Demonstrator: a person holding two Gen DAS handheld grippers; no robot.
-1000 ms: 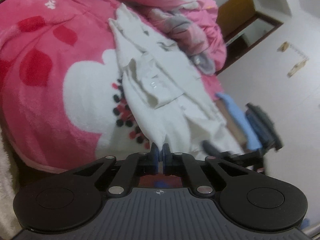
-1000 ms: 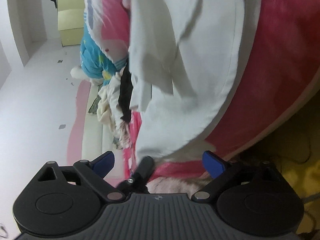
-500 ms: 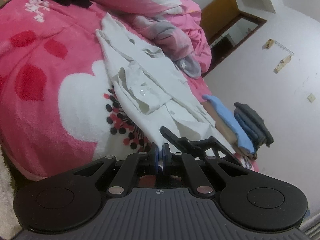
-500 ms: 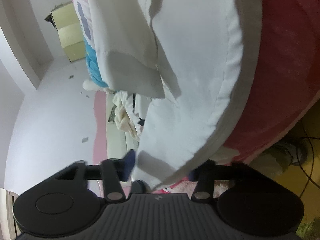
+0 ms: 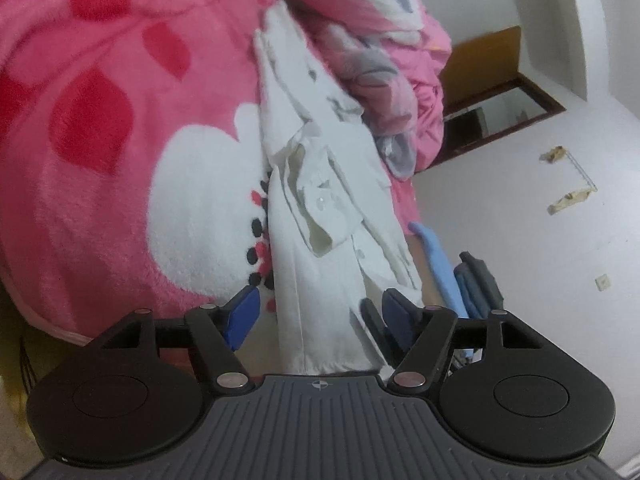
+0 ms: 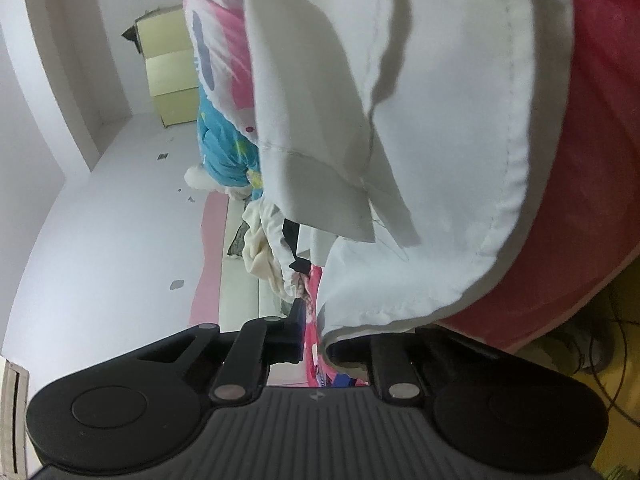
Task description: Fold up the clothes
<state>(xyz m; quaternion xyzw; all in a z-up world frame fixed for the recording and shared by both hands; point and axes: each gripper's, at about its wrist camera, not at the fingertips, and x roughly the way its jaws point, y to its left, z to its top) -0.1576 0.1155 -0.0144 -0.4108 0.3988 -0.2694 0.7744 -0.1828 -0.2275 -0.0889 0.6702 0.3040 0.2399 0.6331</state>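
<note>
Lying along the near edge of the bed, the white shirt (image 5: 320, 216) stretches lengthwise over a pink fleece blanket (image 5: 104, 148) printed with red petals and a big white shape. Its buttoned front is rumpled and partly folded over itself, and its lower end hangs past the blanket's edge toward the left gripper (image 5: 318, 312). That gripper's jaws have just been opening; they now stand apart, one blue pad (image 5: 243, 312) on either side of the hanging hem, and neither pad presses the cloth. Beyond the shirt, toward the far side of the bed, a bunched pink and grey quilt (image 5: 384, 92) is heaped up. Past the bed's end a light blue garment (image 5: 438, 260) and a dark grey one (image 5: 480, 280) lie stacked side by side, near a white wall with a brown-framed opening (image 5: 500, 112).

In the right wrist view the shirt (image 6: 440, 160) fills most of the frame, a stitched hem curling round the blanket's (image 6: 592, 200) edge, with a loose flap folded across it. The right gripper (image 6: 320, 344) has just been closing its jaws, and they have drawn close together around the shirt's lowest edge; the cloth hides the pads, so I cannot tell how firmly it is pinched. Farther off along the bed lie a blue patterned cloth (image 6: 224, 148), a cream and black pile of clothes (image 6: 272, 252), and a pale yellow cabinet (image 6: 168, 80) against the wall.
</note>
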